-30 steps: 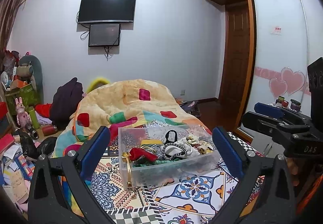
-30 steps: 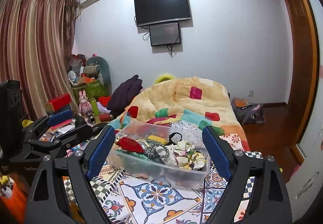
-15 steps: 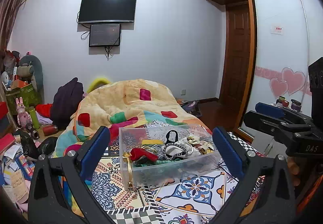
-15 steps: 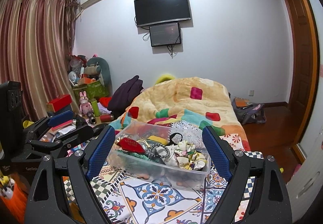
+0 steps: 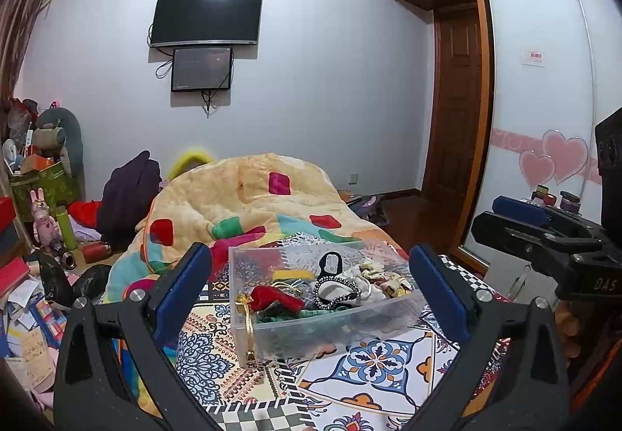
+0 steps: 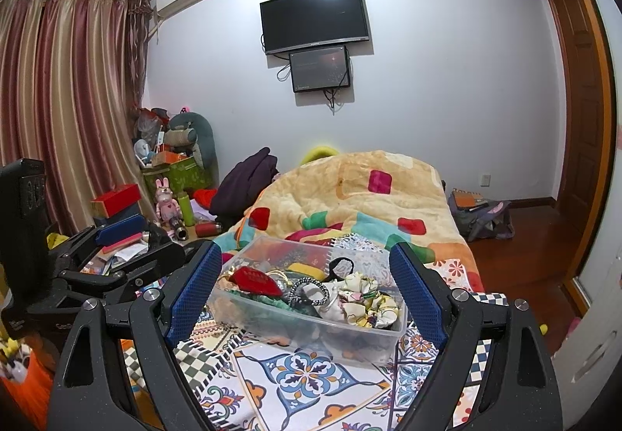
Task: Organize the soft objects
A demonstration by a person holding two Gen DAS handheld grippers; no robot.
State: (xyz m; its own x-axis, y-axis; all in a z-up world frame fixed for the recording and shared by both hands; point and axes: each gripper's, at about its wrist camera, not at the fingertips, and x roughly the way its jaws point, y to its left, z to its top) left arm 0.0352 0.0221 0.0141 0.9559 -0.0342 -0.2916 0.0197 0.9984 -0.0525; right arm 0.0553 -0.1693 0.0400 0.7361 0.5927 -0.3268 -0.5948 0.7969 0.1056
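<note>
- On the bed, a clear bin (image 5: 326, 318) sits on a patterned cloth (image 5: 388, 365) in front of a heaped quilt (image 5: 248, 194), and the soft things lie piled inside it.
- Among them: a red pouch (image 5: 272, 299), a beaded band (image 5: 334, 291), a pale floral scrunchie (image 6: 365, 304), a black loop (image 5: 330, 263), something yellow (image 5: 293, 273) and green fabric (image 5: 311, 314) underneath.
- A gold cord (image 5: 248, 326) hangs over the bin's near left corner and down its outside wall.
- Judged by looks, all of these are light and limp; they will squash and sag when pinched, and loops may snag neighbours and drag them out together.
- The beaded band looks slippery, so a pinch across its ring should hold better than one on a single bead; the red pouch offers a firm bunched middle.
- The bin itself is thin, stiff plastic and probably slides on the cloth if pushed.
- Left gripper (image 5: 311, 299) is level, aimed at the bin, its jaws wide apart and holding nothing.
- Right gripper (image 6: 305, 295) is posed likewise from the other side, jaws wide and empty, framing the bin.
- Whether the pile is sorted or waiting to be sorted cannot be told.
</note>
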